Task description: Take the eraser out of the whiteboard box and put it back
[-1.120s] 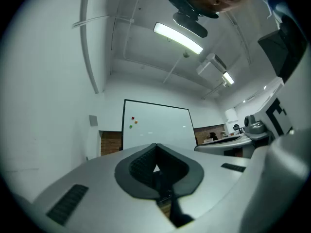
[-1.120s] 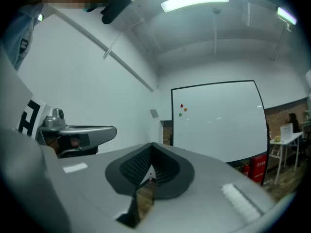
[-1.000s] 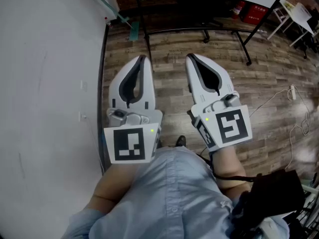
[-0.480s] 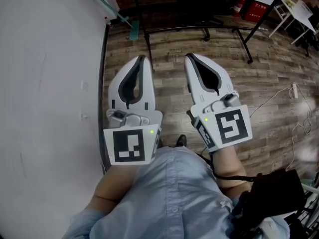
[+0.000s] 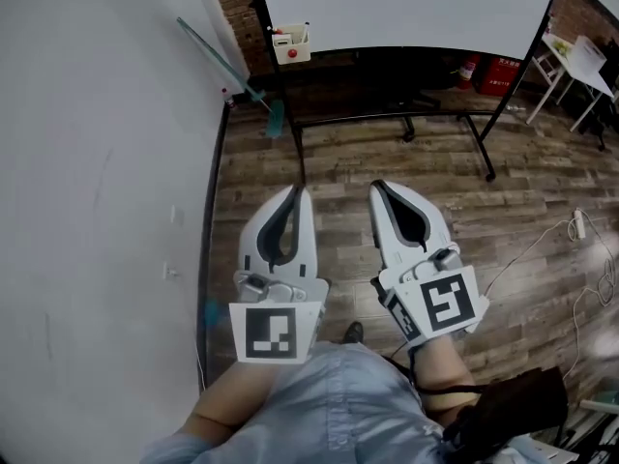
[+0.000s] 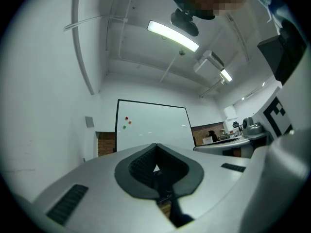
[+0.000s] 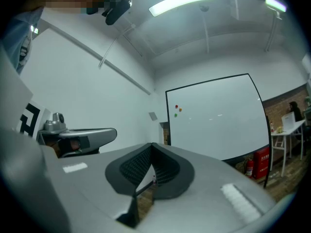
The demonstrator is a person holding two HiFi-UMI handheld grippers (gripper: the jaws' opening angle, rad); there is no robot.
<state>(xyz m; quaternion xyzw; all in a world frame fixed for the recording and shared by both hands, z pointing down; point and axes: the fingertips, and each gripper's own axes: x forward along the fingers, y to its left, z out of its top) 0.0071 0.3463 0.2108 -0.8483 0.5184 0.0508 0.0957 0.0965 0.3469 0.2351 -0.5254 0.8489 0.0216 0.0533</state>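
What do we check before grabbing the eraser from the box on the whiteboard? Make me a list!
1. Box in view, on the whiteboard: ok.
2. Eraser seen inside the box: cannot tell, too small.
3. Left gripper empty: ok, jaws shut on nothing.
4. Right gripper empty: ok, jaws shut on nothing.
5. Jaws apart for grabbing: not ok.
6. Near enough to the box: not ok, floor lies between.

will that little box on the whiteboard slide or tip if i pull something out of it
Probably light: the box is small and open-topped. It sits at the whiteboard's lower corner with no visible fixing, so a tug may shift it. Lifting straight up seems safest.
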